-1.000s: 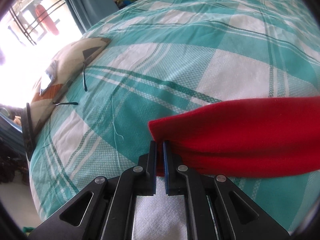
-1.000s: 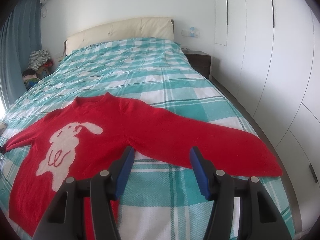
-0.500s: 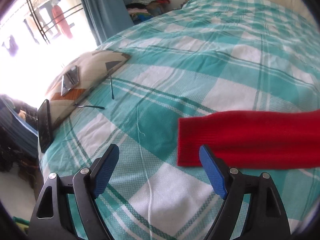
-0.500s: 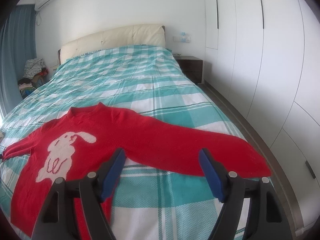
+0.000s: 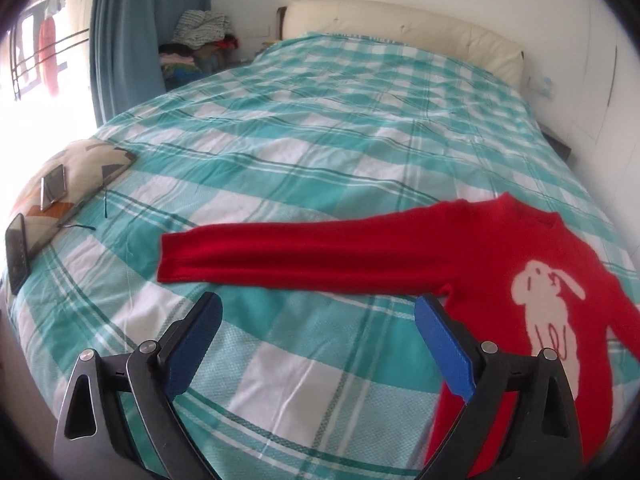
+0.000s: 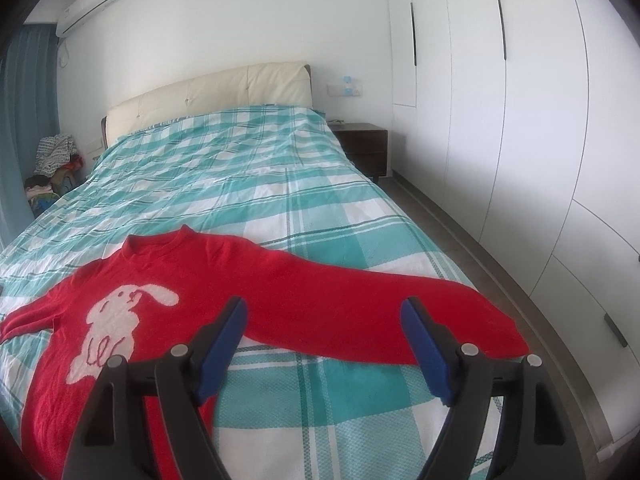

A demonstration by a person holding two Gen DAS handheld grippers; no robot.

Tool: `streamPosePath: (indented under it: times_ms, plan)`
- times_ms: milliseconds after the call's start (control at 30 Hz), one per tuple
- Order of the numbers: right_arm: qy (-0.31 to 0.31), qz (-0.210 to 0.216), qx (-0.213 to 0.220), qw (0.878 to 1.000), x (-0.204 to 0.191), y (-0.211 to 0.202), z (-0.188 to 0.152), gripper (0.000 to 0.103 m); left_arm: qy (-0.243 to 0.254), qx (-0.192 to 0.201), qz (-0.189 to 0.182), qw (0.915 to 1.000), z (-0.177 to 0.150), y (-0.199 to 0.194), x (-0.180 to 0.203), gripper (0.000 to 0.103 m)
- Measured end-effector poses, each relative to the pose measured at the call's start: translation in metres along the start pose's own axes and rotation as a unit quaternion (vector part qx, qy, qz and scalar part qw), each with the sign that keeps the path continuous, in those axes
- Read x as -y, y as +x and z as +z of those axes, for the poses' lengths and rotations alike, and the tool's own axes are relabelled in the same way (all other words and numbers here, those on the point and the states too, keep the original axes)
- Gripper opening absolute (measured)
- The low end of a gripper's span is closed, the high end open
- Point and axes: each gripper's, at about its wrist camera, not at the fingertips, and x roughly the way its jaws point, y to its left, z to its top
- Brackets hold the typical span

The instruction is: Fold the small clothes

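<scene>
A small red sweater (image 6: 168, 276) with a white rabbit on the chest lies flat, face up, on the teal checked bedspread (image 6: 248, 184), both sleeves spread out sideways. In the left wrist view the sweater (image 5: 520, 248) shows with its left sleeve (image 5: 280, 254) stretched toward the bed's edge. My left gripper (image 5: 318, 326) is open and empty, held above the bed just in front of that sleeve. My right gripper (image 6: 324, 330) is open and empty, held above the right sleeve (image 6: 400, 312).
A patterned cushion (image 5: 72, 176) with a phone (image 5: 52, 188) on it and another phone (image 5: 18, 248) beside it lies at the bed's left edge. A clothes pile (image 5: 200, 36) sits by the blue curtain. White wardrobes (image 6: 520, 120) and a nightstand (image 6: 364, 144) stand to the right.
My left gripper was shut on the left sleeve's cuff; it has opened, let go and pulled back and up. My right gripper opened wider and rose slightly.
</scene>
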Motion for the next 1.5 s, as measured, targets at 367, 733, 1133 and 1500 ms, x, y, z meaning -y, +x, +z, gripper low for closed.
streamPosePath:
  times_ms: [367, 733, 1133, 1500]
  plan:
    - [0.04, -0.008, -0.013, 0.999, 0.024, 0.005, -0.003, 0.079, 0.012, -0.028, -0.006, 0.9995, -0.017, 0.027, 0.013, 0.098]
    - [0.028, 0.022, -0.026, 0.999, -0.003, 0.015, -0.003, 0.079, 0.007, -0.032, -0.002, 0.9995, -0.018, 0.027, 0.013, 0.098]
    - [0.035, 0.031, -0.039, 0.998, -0.005, 0.021, -0.006, 0.079, 0.024, -0.036, 0.004, 0.9991, -0.019, 0.029, 0.023, 0.098]
    - [0.037, 0.034, -0.043, 0.998, -0.007, 0.022, -0.006, 0.079, 0.026, -0.042, 0.009, 0.9987, -0.019, 0.032, 0.023, 0.098]
